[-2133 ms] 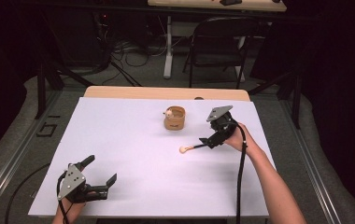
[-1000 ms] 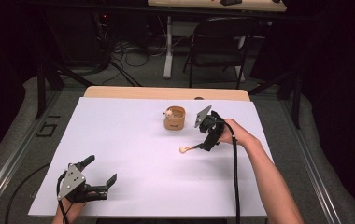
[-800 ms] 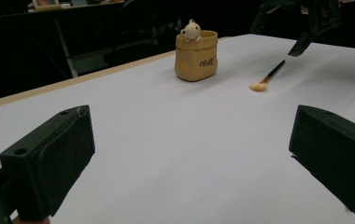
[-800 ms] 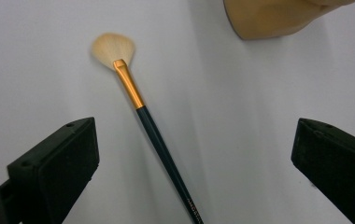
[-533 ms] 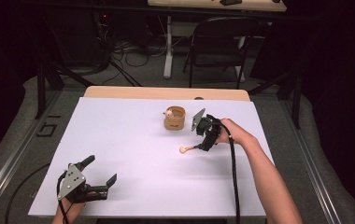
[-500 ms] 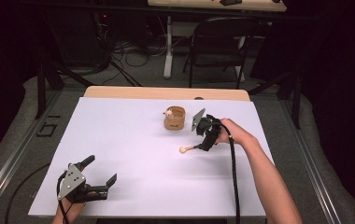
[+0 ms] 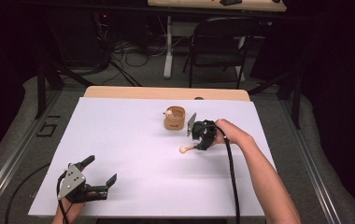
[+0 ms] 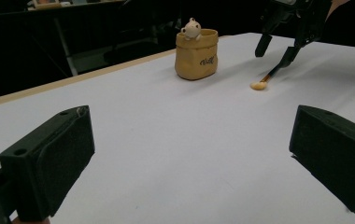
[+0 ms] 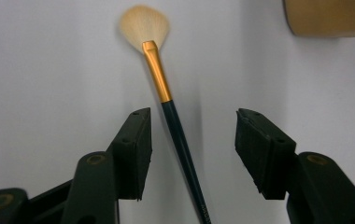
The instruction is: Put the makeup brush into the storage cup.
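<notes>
Down at the near left corner of the white table [image 7: 133, 154], my left gripper [image 7: 102, 173] rests with its jaws spread wide, nothing between them, well apart from everything else. Looking along it in the left gripper view, I see the two black pads [image 8: 49, 158] framing bare tabletop, with the little tan pot [image 8: 196, 54] far ahead.

Moving right to the middle of the table: that tan pot [image 7: 174, 118] stands upright, mouth up, and a small pale figure [image 7: 168, 112] peeks over its rim on the left side. What else sits inside I cannot tell.

Right again, just beside the pot: the fan brush [image 7: 187, 149] lies flat on the table. Its long axis runs at a slant, with the pale bristle fan pointing left and toward me, and the dark handle running back under my right gripper [image 7: 202, 142]. In the right gripper view the brush [image 9: 166, 102] runs up the middle, cream fan at the top, gold ferrule below it, dark handle coming down between my pads [image 9: 136, 149].

My right gripper's jaws have just been closing, and now they stand half spread around the handle, one pad each side, neither one pressing it. The brush is straddled, not pinched, still lying on the table.
</notes>
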{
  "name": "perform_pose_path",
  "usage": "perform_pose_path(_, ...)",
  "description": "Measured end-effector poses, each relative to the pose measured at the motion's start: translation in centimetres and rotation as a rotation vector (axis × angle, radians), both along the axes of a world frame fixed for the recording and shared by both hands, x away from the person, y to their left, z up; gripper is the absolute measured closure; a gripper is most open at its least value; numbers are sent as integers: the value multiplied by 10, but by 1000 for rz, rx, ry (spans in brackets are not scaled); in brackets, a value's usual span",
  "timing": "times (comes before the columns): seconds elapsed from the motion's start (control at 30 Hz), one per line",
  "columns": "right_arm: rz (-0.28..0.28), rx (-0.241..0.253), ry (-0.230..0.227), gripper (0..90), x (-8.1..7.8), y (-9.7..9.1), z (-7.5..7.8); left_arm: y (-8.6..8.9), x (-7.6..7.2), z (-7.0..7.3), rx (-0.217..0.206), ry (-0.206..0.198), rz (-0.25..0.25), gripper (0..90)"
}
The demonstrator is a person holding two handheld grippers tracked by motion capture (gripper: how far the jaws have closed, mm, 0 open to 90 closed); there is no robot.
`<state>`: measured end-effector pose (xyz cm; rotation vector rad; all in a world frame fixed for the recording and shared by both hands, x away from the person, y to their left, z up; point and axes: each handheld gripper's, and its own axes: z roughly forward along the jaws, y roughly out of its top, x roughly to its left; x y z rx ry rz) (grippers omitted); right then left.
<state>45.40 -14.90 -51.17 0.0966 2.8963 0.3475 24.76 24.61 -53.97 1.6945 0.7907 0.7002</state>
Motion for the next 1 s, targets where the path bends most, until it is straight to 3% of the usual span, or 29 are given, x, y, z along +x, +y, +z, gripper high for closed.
perform_pose_path(0.27, 57, -70, 18, 614, -1, 8, -6, 0, 0, 0, 0, 0, -2, 0)
perform_pose_path(0.57, 95, -133, 35, 688, 0, 13, -10, 0, 0, 0, -2, 4, -2, 0)
perform_pose_path(0.67, 114, -176, 30, 721, -1, 16, -13, 0, 0, 0, 4, 4, -3, 0)
perform_pose_path(1.0, 140, -211, 43, 799, 0, 20, -16, 0, 1, 0, 3, 7, -4, 0)
